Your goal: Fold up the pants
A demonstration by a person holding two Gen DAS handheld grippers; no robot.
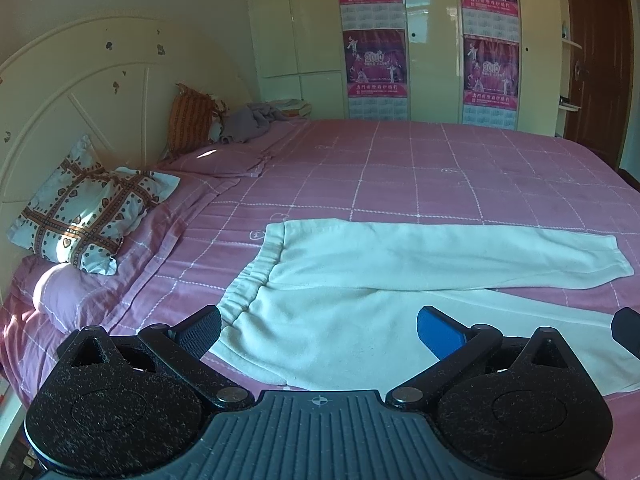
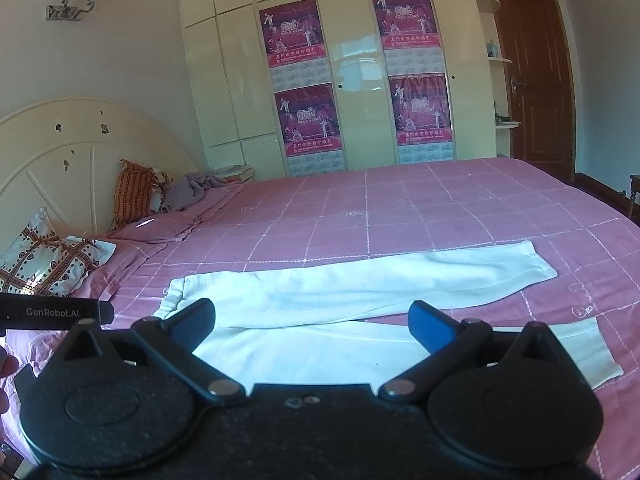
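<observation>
Daylight is soft and dim, with sun patches on the near-left pillow (image 1: 86, 216); the wardrobe doors (image 2: 356, 80) show glare, and edges bend strongly.

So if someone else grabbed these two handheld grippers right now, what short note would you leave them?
Left gripper: open, holding nothing, above the waistband end of the white pants.
Right gripper: open, holding nothing, above the near leg.
Pants: spread flat on the pink bedspread, waistband toward the pillows, both legs side by side, cuffs toward the foot of the bed.
Done: pants laid out; no fold yet.
Left: probably bring one leg over the other, then fold lengthwise.
</observation>
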